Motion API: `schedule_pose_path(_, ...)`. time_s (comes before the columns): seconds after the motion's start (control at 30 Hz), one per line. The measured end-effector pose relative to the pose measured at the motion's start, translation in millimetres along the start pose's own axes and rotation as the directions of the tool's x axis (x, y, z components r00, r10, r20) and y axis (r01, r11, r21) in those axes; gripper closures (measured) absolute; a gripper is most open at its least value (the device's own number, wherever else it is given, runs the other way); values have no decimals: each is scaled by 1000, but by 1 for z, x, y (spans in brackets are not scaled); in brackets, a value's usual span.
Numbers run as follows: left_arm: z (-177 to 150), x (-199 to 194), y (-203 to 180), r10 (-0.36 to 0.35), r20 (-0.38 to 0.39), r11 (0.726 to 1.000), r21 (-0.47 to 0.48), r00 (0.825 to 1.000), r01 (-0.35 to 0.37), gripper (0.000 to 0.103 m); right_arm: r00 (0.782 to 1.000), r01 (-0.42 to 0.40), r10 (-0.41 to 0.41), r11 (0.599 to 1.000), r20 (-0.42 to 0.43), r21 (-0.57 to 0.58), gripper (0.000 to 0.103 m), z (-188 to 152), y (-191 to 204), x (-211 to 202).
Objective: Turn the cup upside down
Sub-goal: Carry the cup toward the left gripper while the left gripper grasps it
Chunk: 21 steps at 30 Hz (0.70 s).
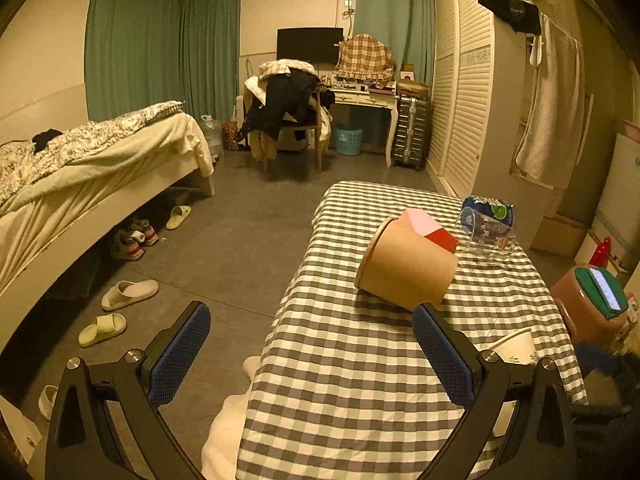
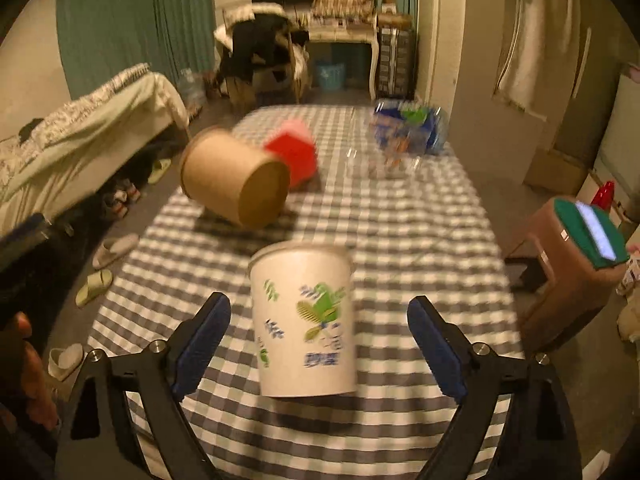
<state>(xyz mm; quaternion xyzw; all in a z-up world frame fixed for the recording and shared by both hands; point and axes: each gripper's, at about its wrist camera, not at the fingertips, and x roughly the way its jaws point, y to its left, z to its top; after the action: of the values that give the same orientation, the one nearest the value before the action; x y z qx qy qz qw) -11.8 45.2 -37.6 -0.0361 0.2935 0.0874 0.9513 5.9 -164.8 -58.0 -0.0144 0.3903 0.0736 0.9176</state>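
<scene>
A white paper cup (image 2: 305, 320) with green leaf prints stands upright, mouth up, on the checked tablecloth (image 2: 400, 240). My right gripper (image 2: 319, 346) is open, its blue pads on either side of the cup without touching it. The right wrist view is blurred by motion. My left gripper (image 1: 311, 354) is open and empty, at the table's left edge. In the left wrist view only the cup's rim (image 1: 514, 346) shows behind the right finger.
A brown paper tub (image 2: 236, 178) lies on its side mid-table, with a pink and red box (image 2: 294, 150) behind it. A clear glass cup (image 1: 486, 236) and a blue packet (image 1: 490, 208) sit far right. A brown stool (image 2: 568, 264) stands right of the table, a bed (image 1: 80, 176) left.
</scene>
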Motion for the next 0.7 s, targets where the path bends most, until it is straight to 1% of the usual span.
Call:
schedule_pose_path(0.07, -1, -10, -8, 9, 12, 1000, 4, 1000, -9, 0, 999, 7, -7, 1000, 50, 4, 12, 3, -10, -17)
schedule_pose_path(0.13, -4, -20, -14, 23, 26, 1000, -14, 999, -23, 0, 996, 13, -14, 1000, 93, 11, 12, 5, -20, -30)
schedule_pose_path(0.23, -18, -35, -33, -29, 28, 998, -56, 999, 31, 0, 984, 40, -46, 998, 171, 40, 11, 5, -48, -53)
schedule_pose_path(0.33, -33, -43, -53, -63, 21, 995, -76, 998, 64, 0, 972, 65, -82, 994, 221, 83, 10, 0, -75, -66)
schedule_pose_path(0.43, -48, -45, -81, -95, 1, 994, -57, 995, 95, 0, 964, 91, -123, 986, 235, 142, 10, -7, -108, -73)
schedule_pose_path(0.53, -60, -40, -101, -104, -20, 994, -46, 994, 103, 0, 967, 91, -131, 979, 219, 184, 10, -16, -133, -72)
schedule_pose_path(0.63, -77, -24, -122, -113, -74, 993, -36, 991, 111, 0, 971, 88, -133, 971, 200, 220, 10, -24, -152, -68)
schedule_pose_path(0.7, -84, -16, -133, -108, -97, 994, -8, 989, 107, 0, 972, 87, -135, 967, 192, 241, 10, -29, -162, -65)
